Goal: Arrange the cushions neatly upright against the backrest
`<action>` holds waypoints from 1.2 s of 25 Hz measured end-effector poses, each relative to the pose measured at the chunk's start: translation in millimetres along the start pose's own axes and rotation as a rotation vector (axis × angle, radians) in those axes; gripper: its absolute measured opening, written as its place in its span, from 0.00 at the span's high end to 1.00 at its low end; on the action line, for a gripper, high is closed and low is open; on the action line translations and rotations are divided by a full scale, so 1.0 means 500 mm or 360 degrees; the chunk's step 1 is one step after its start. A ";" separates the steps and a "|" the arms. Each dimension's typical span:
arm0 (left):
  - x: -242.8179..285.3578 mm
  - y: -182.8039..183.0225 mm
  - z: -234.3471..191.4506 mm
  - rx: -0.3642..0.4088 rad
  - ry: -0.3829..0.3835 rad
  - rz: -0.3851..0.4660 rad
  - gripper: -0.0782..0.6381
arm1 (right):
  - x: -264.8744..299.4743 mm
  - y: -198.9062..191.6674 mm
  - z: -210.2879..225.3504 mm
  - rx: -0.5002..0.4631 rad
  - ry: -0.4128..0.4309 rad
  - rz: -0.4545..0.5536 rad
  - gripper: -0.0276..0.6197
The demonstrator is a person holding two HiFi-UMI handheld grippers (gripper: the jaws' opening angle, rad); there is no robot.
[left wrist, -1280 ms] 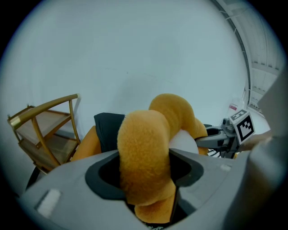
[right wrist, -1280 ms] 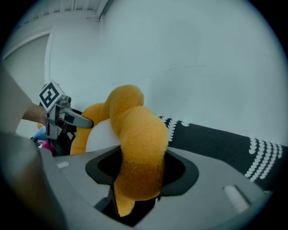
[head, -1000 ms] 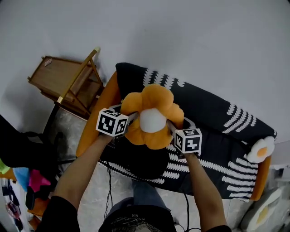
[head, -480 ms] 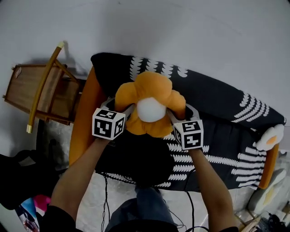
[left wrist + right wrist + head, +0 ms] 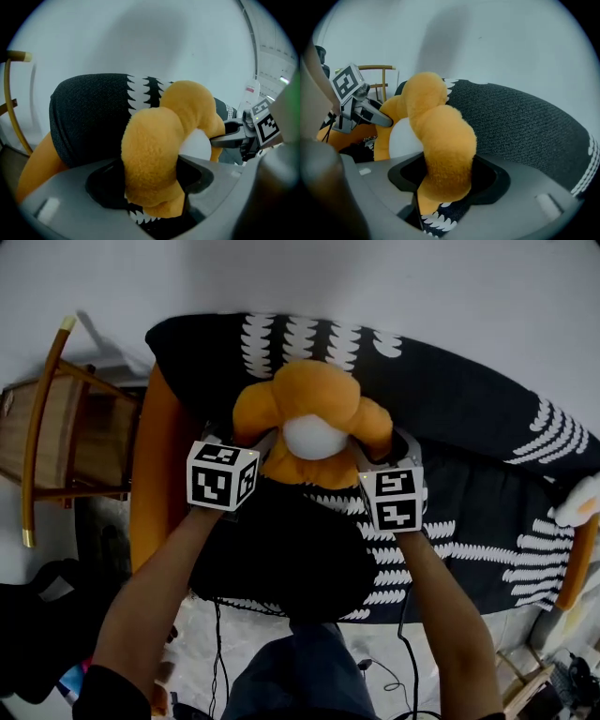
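An orange flower cushion (image 5: 314,399) with a white centre (image 5: 314,437) hangs between both grippers, over the left end of a black sofa with white leaf print, just in front of its backrest (image 5: 450,390). My left gripper (image 5: 261,448) is shut on a left petal (image 5: 150,154). My right gripper (image 5: 364,454) is shut on a right petal (image 5: 443,150); its jaws have just been opening slightly, with the petal still pressed between them. In the left gripper view the left gripper (image 5: 150,185) shows the petal bulging out of the jaws, as does the right gripper (image 5: 443,187) in its own view.
The sofa's orange armrest (image 5: 150,484) runs down the left. A wooden chair (image 5: 56,427) stands beside it against the white wall. A white and orange egg-shaped cushion (image 5: 583,501) lies at the sofa's right end. The person's legs (image 5: 300,671) are in front of the seat (image 5: 487,531).
Both grippers have come down with the flower cushion, closer to the sofa's seat and backrest. The sofa now fills more of the head view.
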State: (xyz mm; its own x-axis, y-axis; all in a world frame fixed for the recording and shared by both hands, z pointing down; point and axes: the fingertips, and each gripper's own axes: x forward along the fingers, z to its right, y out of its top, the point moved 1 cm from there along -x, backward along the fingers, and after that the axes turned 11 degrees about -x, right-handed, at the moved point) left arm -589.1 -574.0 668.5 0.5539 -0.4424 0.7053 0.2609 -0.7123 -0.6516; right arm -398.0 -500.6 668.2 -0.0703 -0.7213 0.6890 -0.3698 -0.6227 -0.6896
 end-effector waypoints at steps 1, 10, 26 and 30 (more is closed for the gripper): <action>0.007 -0.002 -0.003 0.0003 0.0007 0.0001 0.47 | 0.005 -0.004 0.000 0.0011 -0.0003 0.0004 0.50; 0.022 -0.005 -0.018 0.0000 0.0022 -0.0062 0.43 | 0.021 -0.012 -0.001 0.0055 0.0020 -0.0015 0.48; -0.169 0.080 0.027 0.0082 0.0094 -0.0023 0.42 | -0.139 0.035 -0.004 0.0165 0.0040 -0.0041 0.44; -0.238 0.101 0.081 0.0107 0.0052 0.0023 0.42 | -0.218 0.067 -0.009 0.0186 0.0018 -0.0017 0.45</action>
State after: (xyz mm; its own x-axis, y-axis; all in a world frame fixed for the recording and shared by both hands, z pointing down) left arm -609.9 -535.4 540.5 0.5322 -0.4706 0.7038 0.3063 -0.6679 -0.6783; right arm -406.8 -441.6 571.1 -0.0777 -0.7113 0.6986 -0.2600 -0.6620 -0.7030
